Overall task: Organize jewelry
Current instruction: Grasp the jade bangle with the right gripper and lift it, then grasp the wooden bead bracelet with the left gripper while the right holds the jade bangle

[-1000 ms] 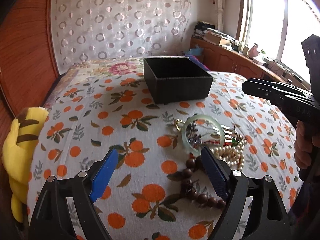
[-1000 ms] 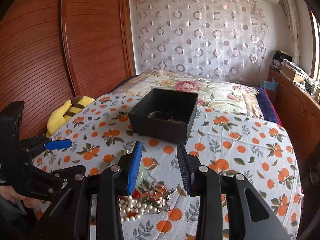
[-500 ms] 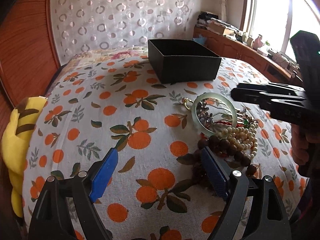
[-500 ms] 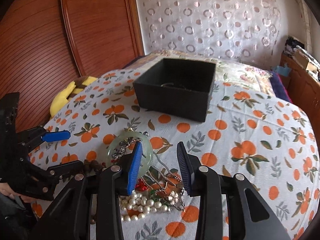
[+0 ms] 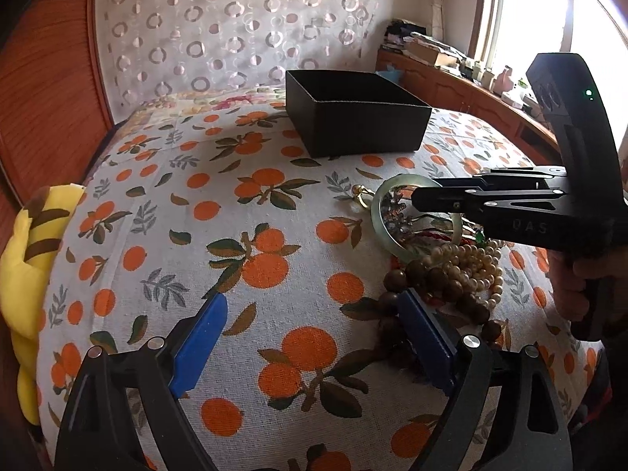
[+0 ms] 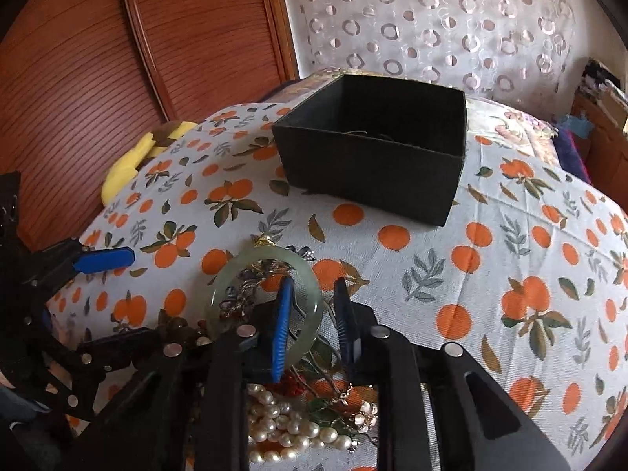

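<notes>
Jade bangle on the bed, right claw over its rim

The jade bangle [image 6: 267, 298] lies flat beside the pearl necklace [image 6: 286, 428]; right claw [image 6: 314, 329] spread, one finger inside the ring, one outside; left claw [image 5: 314, 337] spread wide, holding nothing; black box [image 6: 376, 157] stands behind

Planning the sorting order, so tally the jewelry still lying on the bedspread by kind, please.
Pale green jade bangle: 1
Dark brown wooden bead strand: 1
White pearl strand: 1
Tangled small metal pieces: count unclear
Total: 3 distinct pieces, plus the tangle.
</notes>
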### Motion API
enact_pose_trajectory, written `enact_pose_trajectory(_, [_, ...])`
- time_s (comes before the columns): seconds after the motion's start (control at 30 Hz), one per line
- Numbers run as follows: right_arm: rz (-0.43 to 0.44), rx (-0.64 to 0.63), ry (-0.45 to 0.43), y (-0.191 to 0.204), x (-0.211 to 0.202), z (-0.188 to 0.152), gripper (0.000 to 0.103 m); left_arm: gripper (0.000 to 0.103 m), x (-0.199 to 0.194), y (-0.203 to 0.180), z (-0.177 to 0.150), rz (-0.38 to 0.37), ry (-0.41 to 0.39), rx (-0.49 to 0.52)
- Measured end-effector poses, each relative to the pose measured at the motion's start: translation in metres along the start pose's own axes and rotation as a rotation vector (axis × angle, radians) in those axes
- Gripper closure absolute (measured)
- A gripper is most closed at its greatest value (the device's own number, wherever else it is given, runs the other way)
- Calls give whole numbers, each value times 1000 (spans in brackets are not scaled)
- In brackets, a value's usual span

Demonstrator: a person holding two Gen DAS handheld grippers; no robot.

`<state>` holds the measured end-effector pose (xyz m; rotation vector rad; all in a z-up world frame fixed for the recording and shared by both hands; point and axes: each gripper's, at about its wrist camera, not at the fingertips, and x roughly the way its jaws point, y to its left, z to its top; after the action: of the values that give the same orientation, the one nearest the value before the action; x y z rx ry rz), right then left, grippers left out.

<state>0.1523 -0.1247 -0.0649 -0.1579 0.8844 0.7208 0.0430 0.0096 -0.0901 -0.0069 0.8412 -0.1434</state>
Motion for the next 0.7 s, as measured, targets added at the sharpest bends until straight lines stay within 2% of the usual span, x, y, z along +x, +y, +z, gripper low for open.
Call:
enact_pose_trajectory(0.07, [-14, -9, -21, 2, -6, -1, 85, 17, 0, -1, 0, -4, 3, -1])
enact_pose_trajectory(0.1, [-19, -4, -38, 1, -10, -2, 92, 17, 0, 0, 0, -6, 4, -3])
enact_pose_trajectory(0.27, [-26, 57, -165, -10, -51, -8, 92, 16, 1, -1, 0, -9, 7, -4])
enact_pose_trajectory(0.5, [-94, 88, -232, -23, -82, -28, 92, 16, 3, -3, -1, 3, 14, 12])
enact_pose_trajectory(0.7, [-121, 158, -226, -37, -97, -62, 92, 16, 5, -3, -1, 2, 18, 16])
